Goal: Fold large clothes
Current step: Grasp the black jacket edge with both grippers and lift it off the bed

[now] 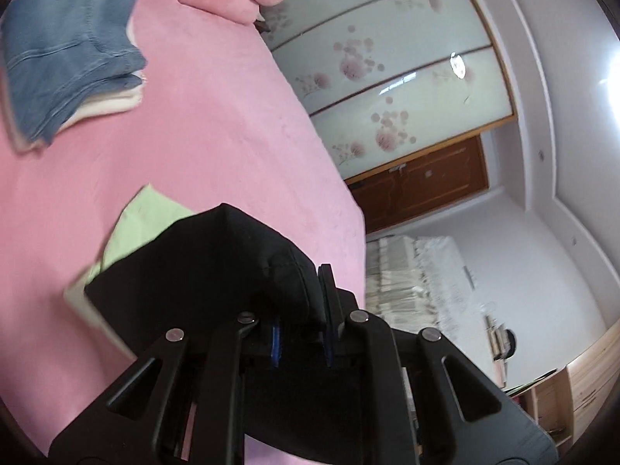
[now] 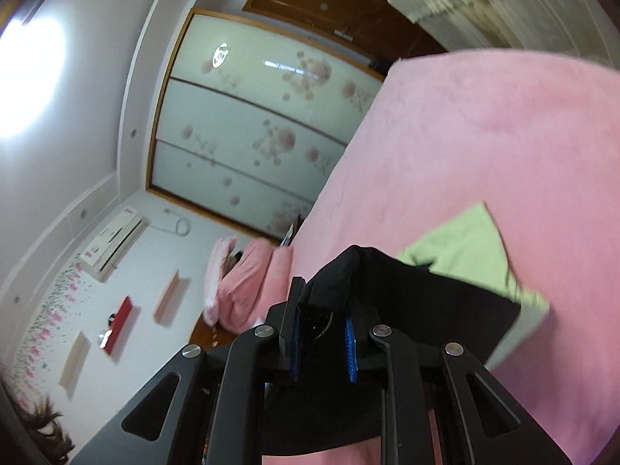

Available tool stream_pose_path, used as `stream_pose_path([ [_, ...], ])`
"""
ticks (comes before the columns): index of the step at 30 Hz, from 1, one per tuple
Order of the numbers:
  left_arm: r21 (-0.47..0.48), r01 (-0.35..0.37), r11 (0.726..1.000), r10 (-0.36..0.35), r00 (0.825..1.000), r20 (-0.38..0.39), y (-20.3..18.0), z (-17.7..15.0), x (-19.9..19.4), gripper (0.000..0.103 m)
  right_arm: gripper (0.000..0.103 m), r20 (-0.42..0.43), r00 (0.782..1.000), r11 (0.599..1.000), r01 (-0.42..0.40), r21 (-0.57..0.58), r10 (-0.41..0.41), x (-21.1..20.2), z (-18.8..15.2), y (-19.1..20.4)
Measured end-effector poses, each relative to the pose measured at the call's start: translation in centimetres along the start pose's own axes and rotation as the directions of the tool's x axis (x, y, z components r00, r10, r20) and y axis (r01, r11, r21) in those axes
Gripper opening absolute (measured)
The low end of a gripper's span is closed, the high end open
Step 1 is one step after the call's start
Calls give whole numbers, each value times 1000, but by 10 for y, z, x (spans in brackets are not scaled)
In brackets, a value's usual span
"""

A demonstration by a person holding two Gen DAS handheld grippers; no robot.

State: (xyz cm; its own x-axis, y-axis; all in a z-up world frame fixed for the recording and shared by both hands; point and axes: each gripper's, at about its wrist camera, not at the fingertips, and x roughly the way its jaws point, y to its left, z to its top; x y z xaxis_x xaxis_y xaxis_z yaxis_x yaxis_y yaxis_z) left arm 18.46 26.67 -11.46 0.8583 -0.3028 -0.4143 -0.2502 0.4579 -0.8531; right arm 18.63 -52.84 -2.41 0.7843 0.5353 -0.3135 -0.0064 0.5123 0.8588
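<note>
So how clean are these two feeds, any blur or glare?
Left wrist view: green cloth and jeans edges smeared by motion, glare at the right rim. Right wrist view: pink bed soft, ceiling light blown out; both bend the wardrobe.

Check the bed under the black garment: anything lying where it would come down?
Yes. A light green cloth lies on the pink bed directly beneath the black garment, which both the left hand-held gripper and right hand-held gripper hold. The folded jeans pile sits farther off.
</note>
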Motion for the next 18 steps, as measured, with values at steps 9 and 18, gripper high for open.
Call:
stream_pose_path([
  [9,25,-159,987,161,980,-116,60,54,126,12,16,77,952,954,299,-16,-297,111,29,-8],
  [18,271,-406,873,460,871,-175,47,42,199,58,41,22,890,886,456,-88,-456,223,17,-30],
])
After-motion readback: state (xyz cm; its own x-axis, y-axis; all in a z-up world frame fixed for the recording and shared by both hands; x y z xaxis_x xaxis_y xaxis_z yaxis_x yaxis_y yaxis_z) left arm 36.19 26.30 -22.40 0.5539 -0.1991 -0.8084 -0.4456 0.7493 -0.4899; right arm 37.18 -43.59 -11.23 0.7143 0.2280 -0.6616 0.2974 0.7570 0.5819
